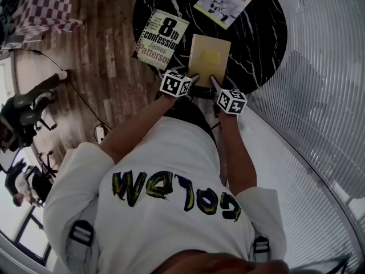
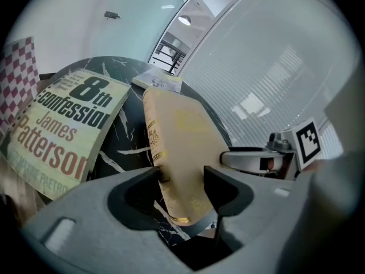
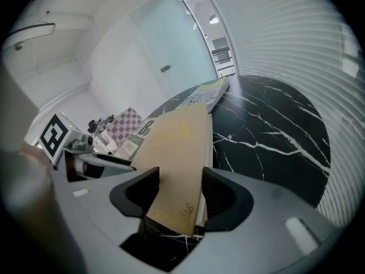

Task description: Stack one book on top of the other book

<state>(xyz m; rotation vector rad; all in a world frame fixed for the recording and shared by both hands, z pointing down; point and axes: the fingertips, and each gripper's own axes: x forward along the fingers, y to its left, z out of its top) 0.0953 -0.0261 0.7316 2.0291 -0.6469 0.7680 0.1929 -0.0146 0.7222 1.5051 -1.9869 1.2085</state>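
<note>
As left gripper [image 2: 182,178] and right gripper [image 3: 179,190] clamp the tan book [image 1: 209,59], pickup seems underway. Next, lift it onto the Patterson paperback [image 1: 161,39].

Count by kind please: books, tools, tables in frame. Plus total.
Books: 3 (tan book, 8th Confession book, yellow-green book)
Tools: 2 (left tool, right tool, each closed on the tan book)
Tables: 1 (black marble table)
Total: 6
</note>
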